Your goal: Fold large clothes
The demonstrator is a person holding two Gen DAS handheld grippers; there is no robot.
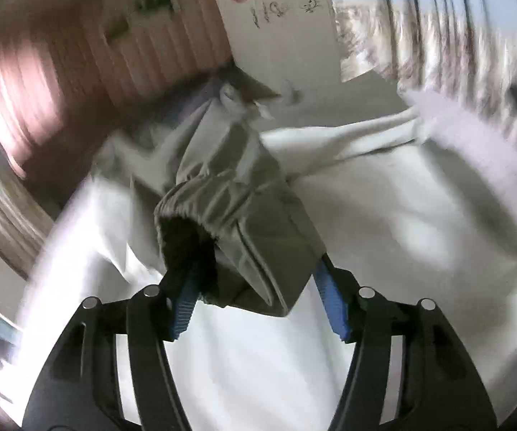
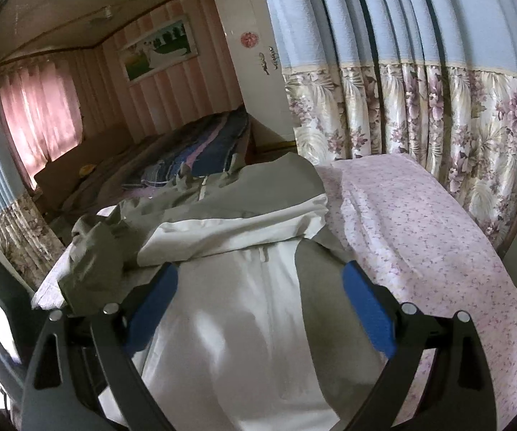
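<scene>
- Between the blue fingers [image 1: 183,305] of the left gripper [image 1: 258,287], in the left wrist view, sits a grey sleeve [image 1: 237,230] with a stretchy cuff. One finger seems to go inside the dark cuff hole. The jaws stand wide, and I cannot tell if they pinch the cloth.
- Under the sleeve lies the rest of the jacket [image 1: 384,222], white and grey, spread on the bed.
- Behind it stand a white wardrobe [image 1: 280,36] and a flowery curtain [image 1: 438,43]. This view is blurry.
- Over in the right wrist view, the right gripper [image 2: 258,287] hangs wide open above the jacket [image 2: 237,323] and holds nothing.
- The jacket lies on a pink flowery bedsheet [image 2: 420,244]. Its grey sleeve [image 2: 93,262] is bunched up near the left edge of the bed.
- The curtain [image 2: 420,107] hangs close behind the far edge of the bed.
- More bare sheet shows on the right side.
- Farther back is a second bed with a striped blanket [image 2: 201,151] and a pink curtain [image 2: 39,115].
</scene>
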